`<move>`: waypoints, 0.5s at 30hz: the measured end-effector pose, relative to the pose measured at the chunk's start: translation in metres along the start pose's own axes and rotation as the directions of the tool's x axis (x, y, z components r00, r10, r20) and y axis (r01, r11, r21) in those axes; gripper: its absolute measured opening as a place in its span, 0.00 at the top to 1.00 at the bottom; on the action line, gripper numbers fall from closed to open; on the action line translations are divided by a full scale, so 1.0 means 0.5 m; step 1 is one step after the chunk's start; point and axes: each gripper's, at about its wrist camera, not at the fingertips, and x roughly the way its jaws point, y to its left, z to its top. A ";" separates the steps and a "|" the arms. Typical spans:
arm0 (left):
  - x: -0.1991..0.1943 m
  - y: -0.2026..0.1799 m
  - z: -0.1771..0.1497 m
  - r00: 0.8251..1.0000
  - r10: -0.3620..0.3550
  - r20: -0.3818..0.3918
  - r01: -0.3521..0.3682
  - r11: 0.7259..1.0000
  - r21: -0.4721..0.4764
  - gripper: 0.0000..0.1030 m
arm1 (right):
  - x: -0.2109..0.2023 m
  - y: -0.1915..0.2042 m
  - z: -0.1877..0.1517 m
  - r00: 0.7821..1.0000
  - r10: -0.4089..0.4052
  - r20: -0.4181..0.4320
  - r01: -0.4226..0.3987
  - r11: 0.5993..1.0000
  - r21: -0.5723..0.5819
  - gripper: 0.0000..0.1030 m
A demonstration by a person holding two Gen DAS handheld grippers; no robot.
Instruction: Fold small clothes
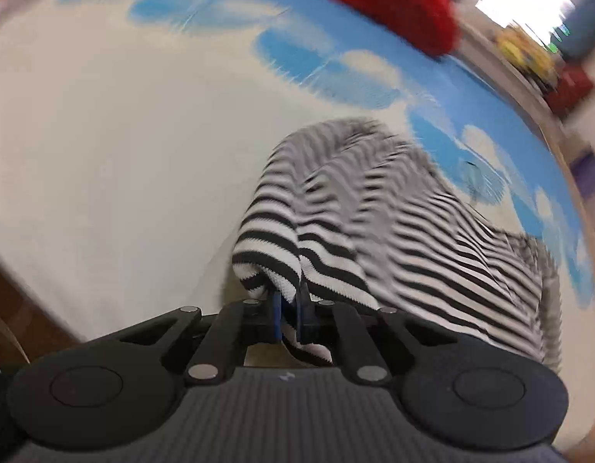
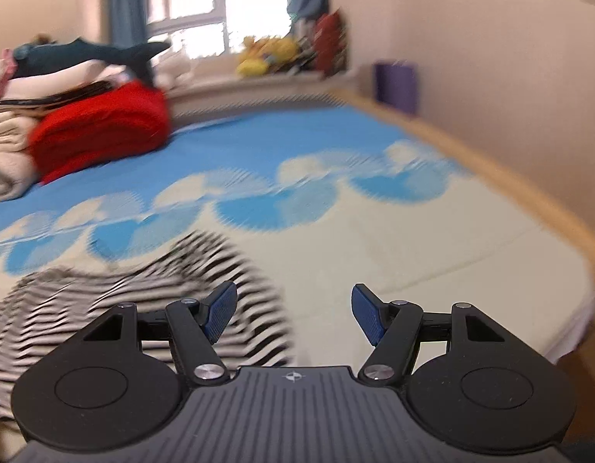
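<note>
Left wrist view: left gripper [image 1: 289, 301] pinched tight on a bunched edge of the striped knit garment [image 1: 359, 223] — cloth drapes away from the fingers onto the cloud-print bedsheet [image 1: 104, 154]. Soft, light, floppy; likely best held at corners or hems, not mid-panel.

Right wrist view: right gripper [image 2: 293, 314] spread wide, holding nothing — striped knit garment lies crumpled on the sheet, ahead-left, behind the left fingertip [image 2: 220, 308]. Red folded blanket [image 2: 100, 127] well apart.

no text, label or number can be read anywhere.
</note>
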 end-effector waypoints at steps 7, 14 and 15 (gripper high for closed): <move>-0.137 -0.312 0.013 0.952 -0.187 0.244 0.091 0.929 0.358 0.99 | -0.037 -0.072 0.035 0.984 -0.071 0.162 0.060 0.996 0.071 0.34; -0.109 -0.626 -0.209 0.878 -0.477 -0.024 0.385 0.679 0.625 0.99 | -0.068 -0.195 0.031 0.954 -0.158 0.255 0.111 0.975 0.191 0.33; -0.081 -0.661 -0.253 0.871 -0.475 -0.128 0.431 0.612 0.662 0.97 | -0.066 -0.213 0.028 0.956 -0.162 0.246 0.113 0.973 0.204 0.33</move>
